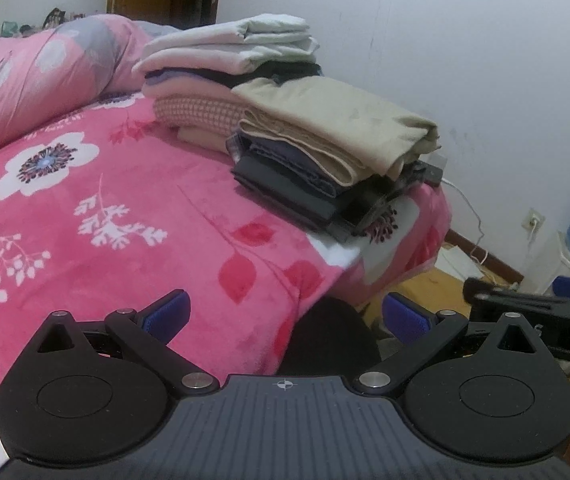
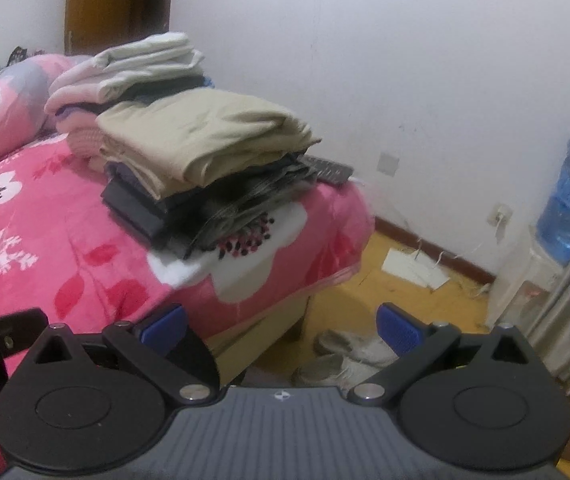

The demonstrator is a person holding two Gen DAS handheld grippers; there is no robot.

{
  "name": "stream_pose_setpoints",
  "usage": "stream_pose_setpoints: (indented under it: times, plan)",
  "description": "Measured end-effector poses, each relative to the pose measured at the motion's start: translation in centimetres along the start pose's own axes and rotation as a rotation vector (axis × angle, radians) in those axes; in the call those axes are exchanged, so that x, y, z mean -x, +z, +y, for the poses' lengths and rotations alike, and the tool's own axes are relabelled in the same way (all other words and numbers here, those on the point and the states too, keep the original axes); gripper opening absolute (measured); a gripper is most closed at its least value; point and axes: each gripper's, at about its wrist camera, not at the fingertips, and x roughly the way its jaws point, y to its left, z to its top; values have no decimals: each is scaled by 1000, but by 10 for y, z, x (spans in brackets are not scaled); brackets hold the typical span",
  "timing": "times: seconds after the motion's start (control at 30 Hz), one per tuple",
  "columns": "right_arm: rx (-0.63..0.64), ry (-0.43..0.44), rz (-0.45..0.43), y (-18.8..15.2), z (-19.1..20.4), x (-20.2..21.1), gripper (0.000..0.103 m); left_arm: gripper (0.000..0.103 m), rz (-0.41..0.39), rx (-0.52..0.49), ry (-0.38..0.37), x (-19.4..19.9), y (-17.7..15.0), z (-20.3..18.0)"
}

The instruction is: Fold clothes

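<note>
While jaws gape, folded clothes (image 1: 325, 136) stacked; labels unreadable.

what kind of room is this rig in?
Most likely a home bedroom: a bed with a pink flowered blanket, stacks of folded clothes at its corner, and shoes on the wooden floor beside it.

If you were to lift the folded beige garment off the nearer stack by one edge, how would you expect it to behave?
The beige garment is soft cloth in loose layers, so it would probably droop and start unfolding. It looks light for its bulk. The nearer stack sits by the bed corner with uneven edges, so a sideways push might shift its layers.
</note>
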Motion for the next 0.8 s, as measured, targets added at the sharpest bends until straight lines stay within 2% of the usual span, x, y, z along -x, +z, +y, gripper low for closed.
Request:
stream_pose_setpoints:
  times: [0.1,0.3,0.8]
  plan:
    - [3,-14,-21,2,0,3,103,103,-9,-13,14,0,0,-3]
    - [-7,-17,-1,1,-3,-1,103,103,-43,-2,30,4,3,-1]
    - [-23,-11,4,0,-5,-3,103,103,-53,-12,55,4,5,-3]
